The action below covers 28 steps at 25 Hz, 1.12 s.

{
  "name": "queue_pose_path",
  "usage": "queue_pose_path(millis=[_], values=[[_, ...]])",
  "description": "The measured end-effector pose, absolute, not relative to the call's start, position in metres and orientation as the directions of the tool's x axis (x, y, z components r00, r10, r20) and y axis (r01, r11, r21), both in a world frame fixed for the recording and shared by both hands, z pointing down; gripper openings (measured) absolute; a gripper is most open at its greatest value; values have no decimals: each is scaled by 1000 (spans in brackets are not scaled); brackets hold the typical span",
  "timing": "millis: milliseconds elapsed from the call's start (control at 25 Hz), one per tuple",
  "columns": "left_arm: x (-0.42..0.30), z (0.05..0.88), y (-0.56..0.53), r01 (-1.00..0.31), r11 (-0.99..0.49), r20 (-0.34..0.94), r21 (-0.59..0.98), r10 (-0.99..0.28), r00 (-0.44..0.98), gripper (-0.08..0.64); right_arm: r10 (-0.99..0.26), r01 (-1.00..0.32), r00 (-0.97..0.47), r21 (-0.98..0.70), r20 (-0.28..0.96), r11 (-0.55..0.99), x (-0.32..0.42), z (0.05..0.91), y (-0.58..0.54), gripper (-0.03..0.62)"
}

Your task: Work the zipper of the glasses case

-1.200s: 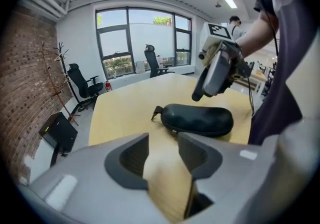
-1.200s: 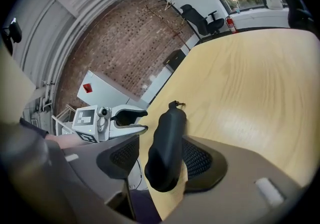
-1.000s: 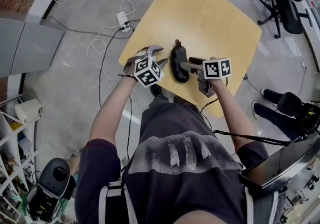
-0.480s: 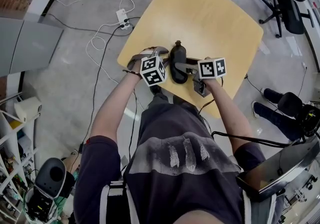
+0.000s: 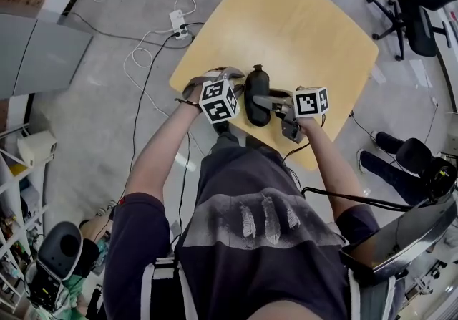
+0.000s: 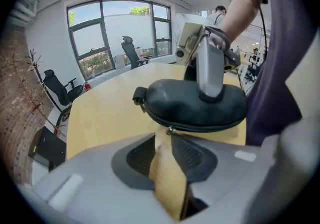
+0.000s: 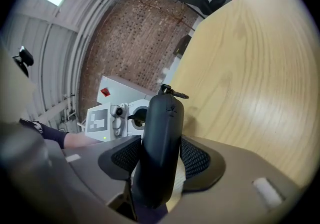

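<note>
A black glasses case [image 5: 257,93] lies on the tan table [image 5: 308,18], close to its near edge. My right gripper [image 5: 270,102] reaches in from the right. In the right gripper view the case [image 7: 162,138] fills the gap and both pads touch its sides as the jaws close on it [image 7: 160,154]. My left gripper [image 5: 240,91] comes from the left. Its jaws are closing [image 6: 163,138], with bare table showing between the pads. The small metal zipper pull [image 6: 171,129] sits right at their tips, not pinched. The case's strap loop [image 6: 140,96] points to the far end.
The table's near edge [image 5: 286,154] lies just below the case. On the floor to the left are a power strip with white cables [image 5: 177,25]. An office chair [image 5: 418,11] stands at the right, and another person's legs [image 5: 401,150] show beside the table.
My left gripper has moved right, up against the case's side. The right gripper has stayed at the case and drawn its jaws in around it.
</note>
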<state>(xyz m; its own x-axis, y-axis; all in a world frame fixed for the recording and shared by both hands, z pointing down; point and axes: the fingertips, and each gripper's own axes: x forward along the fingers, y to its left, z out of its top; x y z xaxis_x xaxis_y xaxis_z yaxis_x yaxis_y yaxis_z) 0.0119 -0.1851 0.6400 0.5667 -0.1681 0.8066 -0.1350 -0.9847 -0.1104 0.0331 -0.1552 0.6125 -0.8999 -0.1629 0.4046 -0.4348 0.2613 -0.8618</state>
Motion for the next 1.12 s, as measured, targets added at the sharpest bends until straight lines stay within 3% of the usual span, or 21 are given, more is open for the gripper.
queue_pose_path(millis=[120,240,320,480,880,1000,1120], values=[[15,625,-174,-107,-992,790,-73,-123,601,167,-118,-365,-931,-885,345,290,32,591,-143,245],[18,607,-167,-76,-994,775,-78,-108,623,169,-70,-306,-952,-900,299,310,32,576,-137,245],[18,600,-163,-60,-994,770,-90,-108,629,142,-54,-286,-957,-903,284,321,32,570,-137,245],[11,591,-163,-79,-990,751,-113,-137,646,12,-47,-283,-957,-896,285,342,27,565,-142,244],[-16,581,-160,-108,-981,772,-160,-193,606,8,-66,-307,-950,-868,306,390,10,556,-144,239],[-25,577,-156,-131,-987,761,-92,-154,630,70,-54,-292,-954,-871,296,394,6,551,-145,238],[-27,567,-155,-169,-986,723,-13,-126,679,77,-13,-257,-961,-881,275,397,3,545,-142,238]])
